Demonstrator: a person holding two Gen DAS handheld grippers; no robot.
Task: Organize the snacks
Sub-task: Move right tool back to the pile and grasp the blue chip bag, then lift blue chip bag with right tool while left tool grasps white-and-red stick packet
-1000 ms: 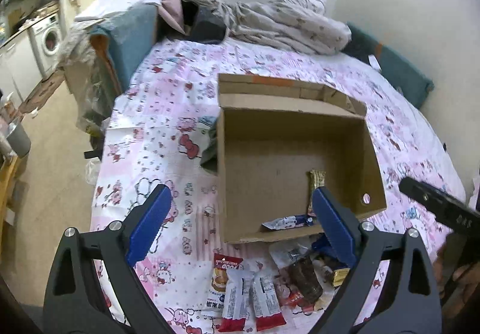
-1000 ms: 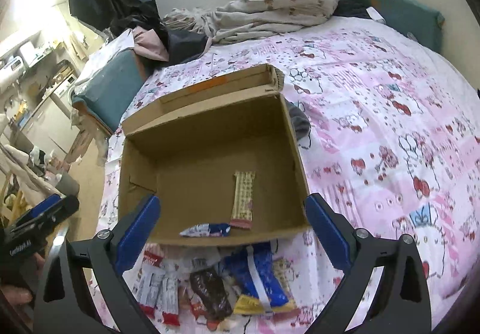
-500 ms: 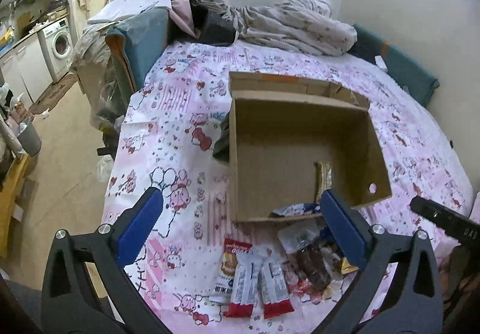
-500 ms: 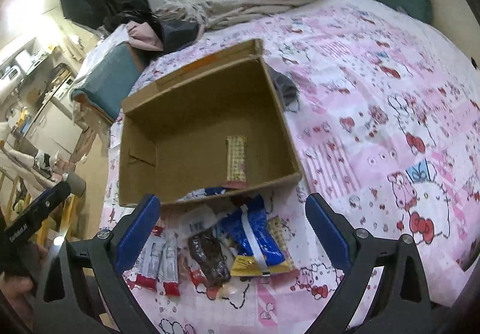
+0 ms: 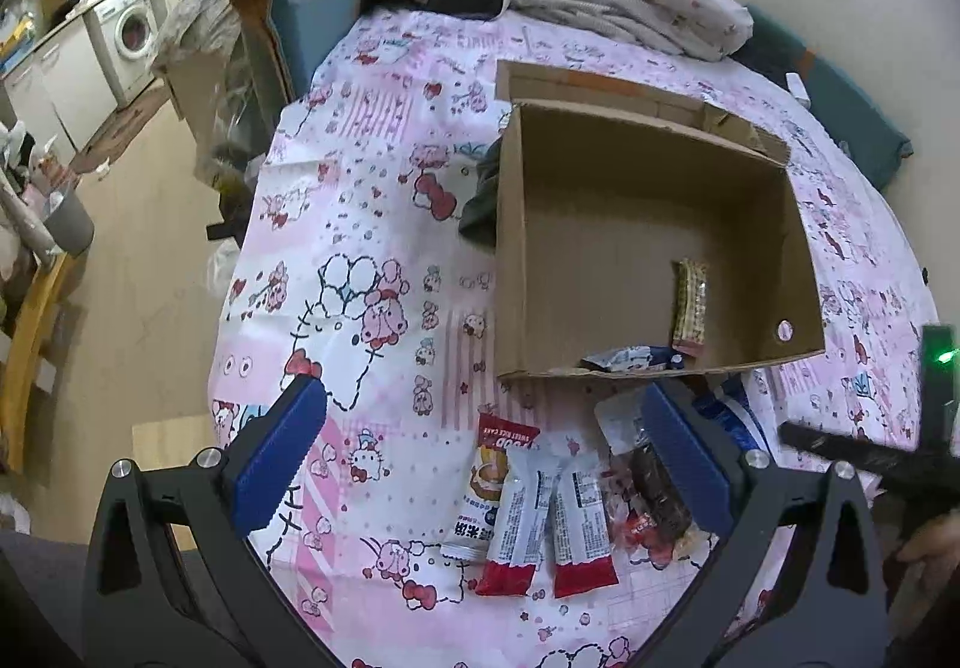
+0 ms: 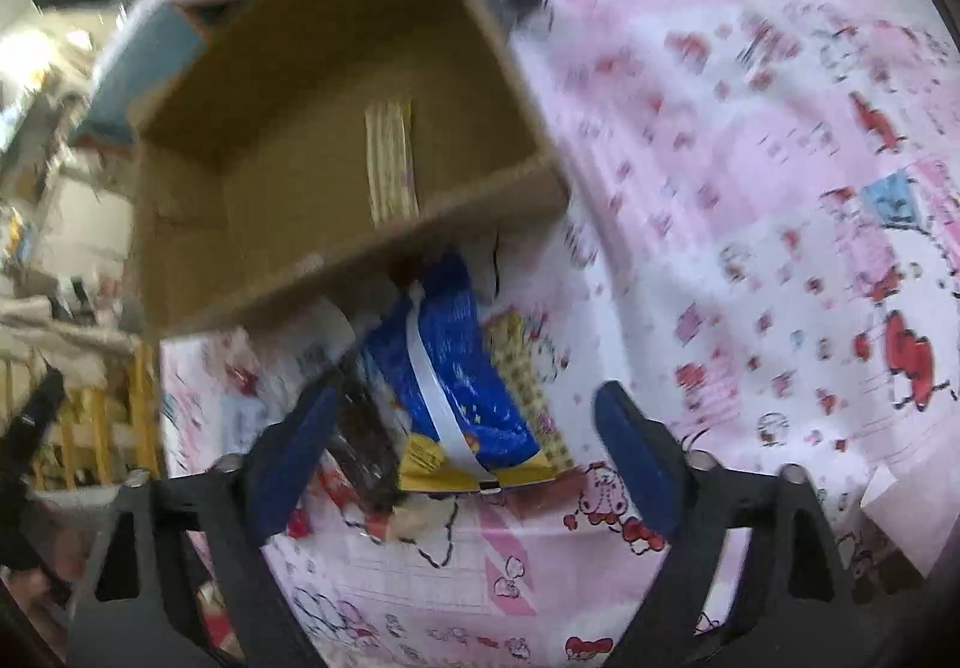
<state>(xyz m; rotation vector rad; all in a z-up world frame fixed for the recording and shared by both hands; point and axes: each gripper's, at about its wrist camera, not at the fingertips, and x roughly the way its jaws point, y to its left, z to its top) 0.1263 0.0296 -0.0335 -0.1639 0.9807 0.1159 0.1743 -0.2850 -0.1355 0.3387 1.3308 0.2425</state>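
An open cardboard box (image 5: 600, 224) (image 6: 336, 260) stands on a pink cartoon-print bedsheet. Inside lie a gold bar (image 5: 689, 302) (image 6: 391, 158) and a blue-white packet (image 5: 630, 357). Loose snacks lie in front of the box: two red-white bars (image 5: 549, 524), a rice cake packet (image 5: 495, 464), a dark brown packet (image 5: 657, 494) (image 6: 366, 440) and a blue bag (image 6: 462, 368). My left gripper (image 5: 480, 452) is open above the snack pile. My right gripper (image 6: 465, 440) is open, its fingers either side of the blue bag, low over it. The right wrist view is blurred.
A dark cloth (image 5: 480, 194) lies against the box's left side. Crumpled bedding (image 5: 606, 2) lies at the far end of the bed. A blue chair with clothes (image 5: 300, 20) stands left of the bed, with wooden floor and a washing machine (image 5: 135, 32) beyond.
My left gripper has pulled back and up, showing more of the snack pile. My right gripper has dropped down and forward towards the blue bag, with its fingers closer together.
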